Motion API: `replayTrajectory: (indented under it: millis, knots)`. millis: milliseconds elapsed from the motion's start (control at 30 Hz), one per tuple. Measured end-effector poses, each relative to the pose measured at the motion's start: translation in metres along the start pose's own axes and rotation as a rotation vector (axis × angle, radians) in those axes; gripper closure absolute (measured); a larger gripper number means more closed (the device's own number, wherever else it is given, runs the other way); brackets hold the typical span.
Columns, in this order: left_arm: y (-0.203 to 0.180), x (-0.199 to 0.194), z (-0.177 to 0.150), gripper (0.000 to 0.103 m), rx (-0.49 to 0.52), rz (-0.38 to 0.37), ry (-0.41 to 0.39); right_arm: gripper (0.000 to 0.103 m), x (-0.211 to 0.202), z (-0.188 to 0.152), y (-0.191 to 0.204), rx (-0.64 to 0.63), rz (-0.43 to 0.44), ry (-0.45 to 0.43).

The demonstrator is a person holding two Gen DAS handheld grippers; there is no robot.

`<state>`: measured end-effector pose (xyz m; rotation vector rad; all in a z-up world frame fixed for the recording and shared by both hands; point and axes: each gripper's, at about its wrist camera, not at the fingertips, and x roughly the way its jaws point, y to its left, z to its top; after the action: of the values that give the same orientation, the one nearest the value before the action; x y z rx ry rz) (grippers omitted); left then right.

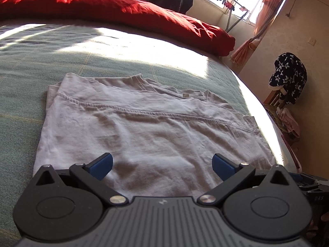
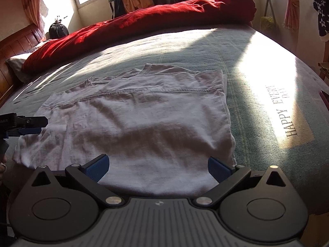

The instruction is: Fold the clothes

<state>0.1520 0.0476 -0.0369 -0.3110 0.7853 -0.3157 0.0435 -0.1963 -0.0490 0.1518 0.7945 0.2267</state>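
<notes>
A white T-shirt (image 1: 144, 127) lies folded flat on the green bedspread (image 1: 24, 78), its hem stitched across the upper layer and the collar at the far side. It also shows in the right wrist view (image 2: 133, 123). My left gripper (image 1: 162, 165) is open and empty, hovering over the shirt's near edge. My right gripper (image 2: 158, 167) is open and empty over the near edge too, its right pad near the shirt's right corner. The left gripper's fingers (image 2: 30, 124) show at the left edge of the right wrist view, beside the shirt's left side.
A red duvet (image 1: 115, 10) lies bunched along the far side of the bed. The bed's right edge (image 1: 267, 115) drops to the floor by a chair with a star-patterned garment (image 1: 287, 78). Printed text "HAPPY EVERY DAY" (image 2: 281, 111) marks the bedspread right of the shirt. A wooden headboard (image 2: 12, 47) stands at left.
</notes>
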Motion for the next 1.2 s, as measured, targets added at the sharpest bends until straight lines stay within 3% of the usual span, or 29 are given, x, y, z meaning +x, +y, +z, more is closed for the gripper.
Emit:
replayTrajectory:
  millis: [200, 300, 700, 967, 1200]
  knots:
    - [0.011, -0.03, -0.004, 0.001, -0.044, -0.022, -0.086, 0.0, -0.004, 0.006, 0.022, -0.057, 0.027, -0.037]
    - [0.028, -0.043, -0.009, 0.001, -0.112, -0.076, -0.125, 0.0, -0.002, 0.008, 0.036, -0.089, 0.042, -0.045]
    - [0.103, -0.066, -0.016, 0.001, -0.296, -0.116, -0.152, 0.0, 0.012, 0.003, 0.082, -0.152, 0.065, -0.003]
    - [0.156, -0.041, -0.015, 0.001, -0.508, -0.294, -0.101, 0.0, 0.013, 0.004, 0.101, -0.205, 0.07, 0.007]
    - [0.171, -0.007, 0.013, 0.001, -0.543, -0.325, -0.013, 0.0, 0.017, 0.004, 0.105, -0.229, 0.054, 0.021]
